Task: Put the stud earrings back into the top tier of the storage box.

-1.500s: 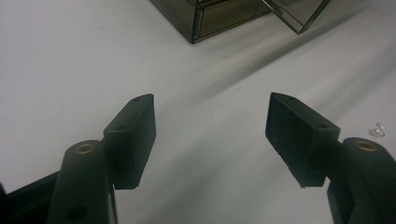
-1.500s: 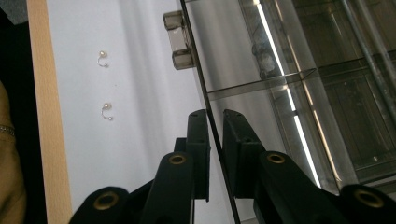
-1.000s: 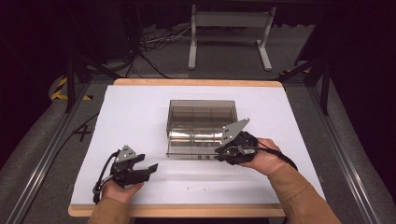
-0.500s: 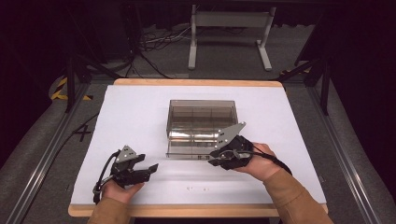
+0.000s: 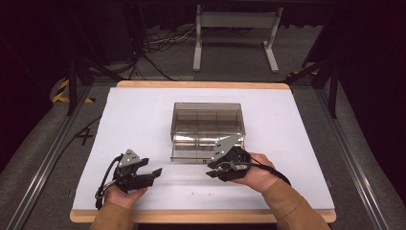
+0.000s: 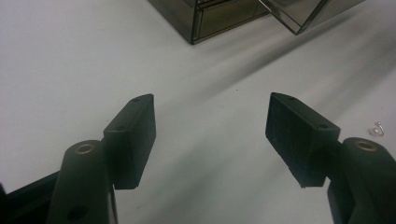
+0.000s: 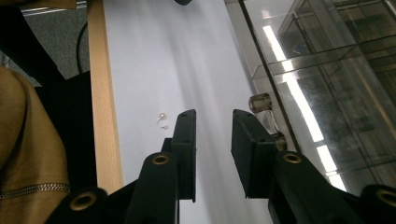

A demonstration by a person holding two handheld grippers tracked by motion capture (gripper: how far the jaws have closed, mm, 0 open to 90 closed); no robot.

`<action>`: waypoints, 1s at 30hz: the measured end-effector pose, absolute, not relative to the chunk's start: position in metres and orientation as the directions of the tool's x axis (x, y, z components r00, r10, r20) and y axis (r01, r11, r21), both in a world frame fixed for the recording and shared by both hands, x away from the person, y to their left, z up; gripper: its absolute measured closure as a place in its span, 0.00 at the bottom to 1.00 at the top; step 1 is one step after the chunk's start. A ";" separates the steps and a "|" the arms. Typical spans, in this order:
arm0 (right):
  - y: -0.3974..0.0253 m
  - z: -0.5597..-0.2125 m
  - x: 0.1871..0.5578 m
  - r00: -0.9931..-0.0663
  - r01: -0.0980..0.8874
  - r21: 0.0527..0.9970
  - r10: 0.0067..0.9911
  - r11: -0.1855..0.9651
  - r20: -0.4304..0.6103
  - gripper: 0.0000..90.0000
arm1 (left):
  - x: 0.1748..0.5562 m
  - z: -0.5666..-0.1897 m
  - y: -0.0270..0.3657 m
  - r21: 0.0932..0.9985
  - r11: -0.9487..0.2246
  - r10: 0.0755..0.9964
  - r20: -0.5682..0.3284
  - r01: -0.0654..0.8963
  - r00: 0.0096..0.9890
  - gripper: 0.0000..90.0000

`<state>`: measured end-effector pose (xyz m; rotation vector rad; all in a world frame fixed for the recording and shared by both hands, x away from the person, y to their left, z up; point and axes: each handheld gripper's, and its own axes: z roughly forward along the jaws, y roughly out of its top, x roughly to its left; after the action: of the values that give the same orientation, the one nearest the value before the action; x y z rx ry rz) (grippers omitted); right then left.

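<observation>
A smoked clear drawer box (image 5: 208,123) stands mid-table, its bottom drawer (image 5: 191,154) pulled out toward me. The box corner (image 6: 201,21) also lies ahead in the left gripper view. My right gripper (image 5: 214,171) is at the drawer's front right, pointing left. Its jaws (image 7: 212,116) are open by a narrow gap with nothing between them. The drawer's clear knob (image 7: 260,103) sits just beyond the right jaw. My left gripper (image 5: 152,174) rests near the front left, wide open (image 6: 210,100) and empty. Two tiny earrings (image 5: 201,194) lie on the white sheet; one earring (image 7: 162,120) is left of the right jaws.
The white sheet (image 5: 139,120) covers the wooden table, whose edge (image 7: 100,93) runs close by the right gripper. An earring (image 6: 378,129) lies right of the left gripper's jaws. Black frame rails flank the table, and a metal stand (image 5: 234,28) is beyond it.
My right gripper has moved left and toward me along the drawer front. The left gripper has stayed put.
</observation>
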<state>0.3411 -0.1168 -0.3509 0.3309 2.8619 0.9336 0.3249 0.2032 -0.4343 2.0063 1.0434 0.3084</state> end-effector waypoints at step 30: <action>-0.090 -0.404 0.325 -0.972 0.172 0.609 0.235 0.774 -0.024 0.79 | 0.326 -0.435 0.203 0.767 -0.305 0.766 -0.156 0.565 0.624 0.38</action>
<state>0.3253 -0.0899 -0.4040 0.3289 2.8656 0.9687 0.3256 0.2029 -0.4351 2.0045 1.0457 0.3014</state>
